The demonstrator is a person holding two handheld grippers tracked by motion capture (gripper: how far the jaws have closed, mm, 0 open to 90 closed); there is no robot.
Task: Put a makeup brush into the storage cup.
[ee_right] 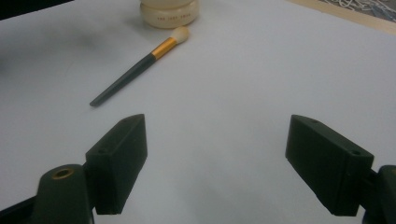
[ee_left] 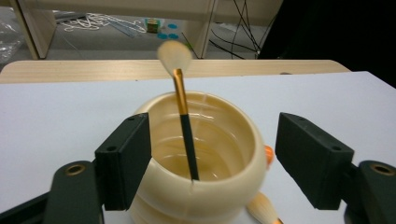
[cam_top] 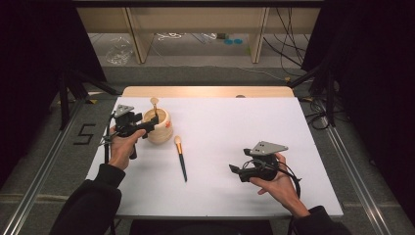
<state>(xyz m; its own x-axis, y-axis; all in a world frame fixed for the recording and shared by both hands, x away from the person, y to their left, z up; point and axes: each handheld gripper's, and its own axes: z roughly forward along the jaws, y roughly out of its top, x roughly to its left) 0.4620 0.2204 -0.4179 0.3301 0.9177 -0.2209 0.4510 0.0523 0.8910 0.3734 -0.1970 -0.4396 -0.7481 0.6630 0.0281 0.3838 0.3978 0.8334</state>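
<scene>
From above, the left tongs sit at the cream pot on the white bench, a brush standing inside it; a second brush lies just beside the pot. The right tongs hover well apart.

Left gripper view: jaws apart either side of the pot, gripping nothing; the brush leans on its rim.

Right gripper view: jaws wide apart over bare bench, the loose brush ahead.

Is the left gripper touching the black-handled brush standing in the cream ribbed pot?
Apart. In the left gripper view the left gripper stands open, its pads on either side of the cream ribbed pot, with the black-handled brush standing free between them.
</scene>
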